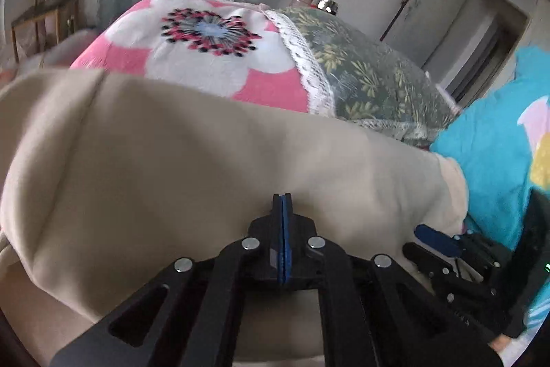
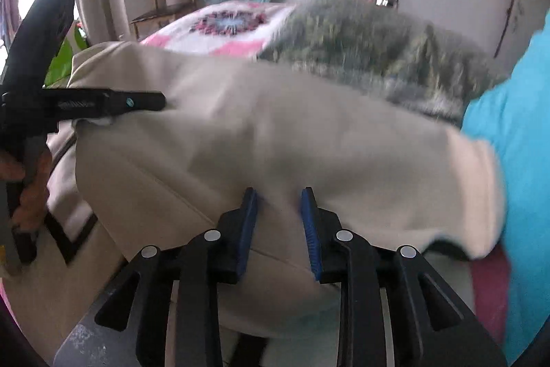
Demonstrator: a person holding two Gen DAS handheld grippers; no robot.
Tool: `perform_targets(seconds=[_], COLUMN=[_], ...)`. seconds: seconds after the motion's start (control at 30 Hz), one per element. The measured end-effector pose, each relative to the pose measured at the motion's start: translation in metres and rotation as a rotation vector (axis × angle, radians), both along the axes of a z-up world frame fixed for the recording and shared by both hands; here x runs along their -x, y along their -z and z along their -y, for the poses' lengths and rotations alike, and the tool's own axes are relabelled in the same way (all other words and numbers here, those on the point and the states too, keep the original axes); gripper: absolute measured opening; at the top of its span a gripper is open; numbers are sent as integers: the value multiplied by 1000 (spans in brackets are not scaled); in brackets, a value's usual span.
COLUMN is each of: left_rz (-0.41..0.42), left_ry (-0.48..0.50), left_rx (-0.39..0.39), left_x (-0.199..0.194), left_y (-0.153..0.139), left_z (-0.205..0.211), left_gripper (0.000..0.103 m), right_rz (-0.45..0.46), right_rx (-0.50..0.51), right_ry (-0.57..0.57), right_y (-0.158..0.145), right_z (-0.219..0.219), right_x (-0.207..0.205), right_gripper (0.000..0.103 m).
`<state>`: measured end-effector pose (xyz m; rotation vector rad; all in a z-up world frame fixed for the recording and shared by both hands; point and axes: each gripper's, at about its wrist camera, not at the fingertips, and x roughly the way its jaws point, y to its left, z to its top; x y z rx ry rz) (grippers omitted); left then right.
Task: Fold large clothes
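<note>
I've got the beige garment [image 1: 213, 160] spread across the bed w/ a fold doubled over on top, left claw [image 1: 282, 198] pinched fully shut at the cloth, prob pinning that fold, while right claw [image 2: 279, 198] stands part open, pads straddling cloth but not clamping, i.e. letting go.

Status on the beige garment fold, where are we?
Done: one layer of the beige garment already looks folded over itself. In hand: left gripper is shut with its tips at the cloth; whether it pinches fabric can't be told. Right gripper is open at the folded edge, pads clear. Left: remaining folds; the bundle is still wide and loose.
</note>
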<state>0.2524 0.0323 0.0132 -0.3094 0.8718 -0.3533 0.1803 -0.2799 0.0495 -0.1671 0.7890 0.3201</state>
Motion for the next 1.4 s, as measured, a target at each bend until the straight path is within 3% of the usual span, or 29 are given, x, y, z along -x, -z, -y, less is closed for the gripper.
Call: perform_targets(seconds=[0.1,0.17,0.23,0.33,0.37,0.47,0.53,0.6,0.67,0.7,0.77,0.8,0.87,0.9,0.93,1.0,1.07,1.13,1.17,1.2,1.27,1.33,1.4], left_rz=[-72,-118,-155,-184,-143,-11,11,-58,-257,-309,-357,-302,-210,-210,-202,-173,-109,-21,29,81,89,33,-8], left_ry=[-124,-222,-294,-366,-356,-147,-22,81,162,139,89,32,-51,-83,-124,-142,-172,-206,-186,-102,44,147,105], left_rx=[80,142,185,167,139,113,121,213,360,381,576,571,525,574,601,541,312,65,-21,-69,-63,-62,-69], left_x=[-2,4,3,7,8,0,-14,-34,-65,-71,-71,-65,-51,-45,-36,-27,-18,-5,2,11,19,22,22], left_y=[-6,-11,-10,-25,-37,-66,-74,-61,-17,-1,31,29,22,26,30,23,2,-25,-35,-44,-44,-30,-3], left_z=[-33,-50,-56,-50,-40,1,28,41,44,39,0,-26,-69,-89,-108,-111,-89,-56,-38,-12,19,45,48], left_gripper=[4,4,4,2,2,2,2,2,3,2,3,3,3,3,3,3,3,2,1,2,2,4,5], right_rz=[-33,-69,-59,-29,-5,87,117,77,-9,-35,-2,11,18,-16,-27,-9,35,116,147,160,158,107,53], right_rx=[-24,-112,-98,-64,-94,-160,-147,-135,-98,-120,-187,-205,-208,-298,-312,-212,-74,-34,-26,-28,-32,22,102], right_ry=[28,87,119,157,151,149,165,219,287,278,259,268,327,313,307,302,324,259,201,137,19,-6,17], right_y=[2,5,-3,-21,-31,-62,-72,-60,-31,-12,-7,-8,-9,-6,-6,-11,-25,-43,-49,-53,-49,-31,0], right_z=[18,32,30,25,25,21,17,26,38,51,65,70,86,100,104,92,68,44,30,17,-10,-27,-33], right_x=[-8,-5,17,37,40,26,0,-28,-54,-61,-56,-53,-54,-57,-56,-55,-45,-21,-6,6,26,26,25], right_gripper=[31,32,32,32,32,32,32,32,32,30,28,28,0,0,0,0,4,17,18,19,26,29,31])
